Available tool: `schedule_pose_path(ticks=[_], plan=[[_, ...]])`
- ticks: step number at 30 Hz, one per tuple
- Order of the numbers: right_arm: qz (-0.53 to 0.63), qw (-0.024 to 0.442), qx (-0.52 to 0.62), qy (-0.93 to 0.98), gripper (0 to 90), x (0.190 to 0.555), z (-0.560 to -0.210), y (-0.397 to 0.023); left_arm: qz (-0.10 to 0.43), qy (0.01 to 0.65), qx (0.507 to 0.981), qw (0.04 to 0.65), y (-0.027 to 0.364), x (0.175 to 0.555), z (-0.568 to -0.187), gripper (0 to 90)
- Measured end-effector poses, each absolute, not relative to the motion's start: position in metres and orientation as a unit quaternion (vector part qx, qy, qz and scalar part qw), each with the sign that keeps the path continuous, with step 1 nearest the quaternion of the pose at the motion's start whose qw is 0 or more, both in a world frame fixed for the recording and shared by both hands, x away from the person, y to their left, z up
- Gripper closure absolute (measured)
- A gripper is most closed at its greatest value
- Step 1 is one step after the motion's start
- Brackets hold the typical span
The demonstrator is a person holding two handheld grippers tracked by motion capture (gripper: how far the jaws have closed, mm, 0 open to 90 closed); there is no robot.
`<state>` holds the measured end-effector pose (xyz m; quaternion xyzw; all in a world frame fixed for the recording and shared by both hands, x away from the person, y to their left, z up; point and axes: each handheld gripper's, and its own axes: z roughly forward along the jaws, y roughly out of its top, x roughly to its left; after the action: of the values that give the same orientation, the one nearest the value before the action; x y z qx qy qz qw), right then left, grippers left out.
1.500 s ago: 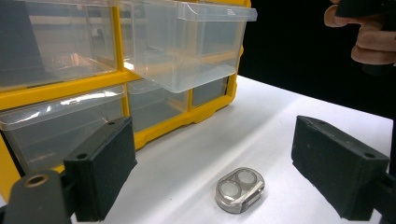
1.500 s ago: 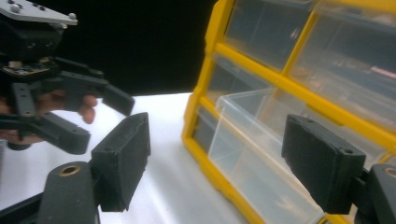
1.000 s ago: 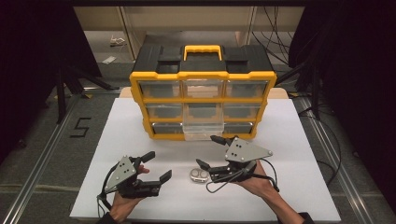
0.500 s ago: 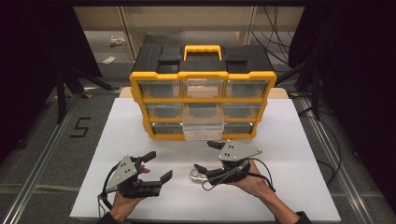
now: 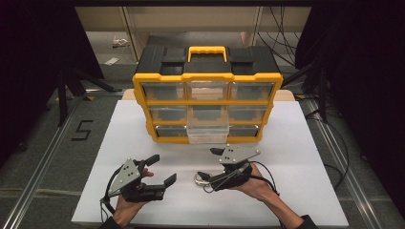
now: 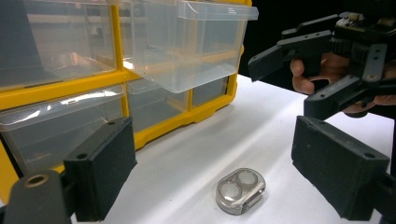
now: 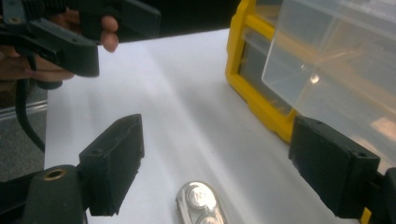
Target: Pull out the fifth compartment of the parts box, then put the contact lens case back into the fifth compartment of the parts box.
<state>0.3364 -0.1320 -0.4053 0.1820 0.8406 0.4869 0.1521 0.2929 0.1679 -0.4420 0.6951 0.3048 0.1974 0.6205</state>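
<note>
A small shiny metal piece (image 5: 200, 178) with two round faces lies on the white table (image 5: 296, 157), in front of the organizer. In the right gripper view the metal piece (image 7: 201, 204) sits low between the jaws of my right gripper (image 7: 219, 161), which is open and not touching it. In the high view the right gripper (image 5: 210, 168) hovers just over the piece. My left gripper (image 5: 162, 170) is open and holds nothing, a short way left of the piece. In the left gripper view the metal piece (image 6: 240, 190) lies ahead of the left gripper (image 6: 219, 161).
A yellow and black drawer organizer (image 5: 207, 78) with clear drawers stands at the back of the table. Its bottom middle drawer (image 5: 207, 135) is pulled out toward me and looks empty. Bare white table lies to the left and right of the hands.
My right gripper has moved left and down, closer over the metal piece. The left gripper has stayed where it was.
</note>
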Motion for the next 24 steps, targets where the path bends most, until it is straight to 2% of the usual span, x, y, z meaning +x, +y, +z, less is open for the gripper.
schedule_pose_path(ticks=[24], plan=[[0.393,0.109,0.173,0.896,17.6,0.348,-0.430,-0.121,0.195,0.302,0.695,0.622,0.168,0.293,-0.442,13.3]])
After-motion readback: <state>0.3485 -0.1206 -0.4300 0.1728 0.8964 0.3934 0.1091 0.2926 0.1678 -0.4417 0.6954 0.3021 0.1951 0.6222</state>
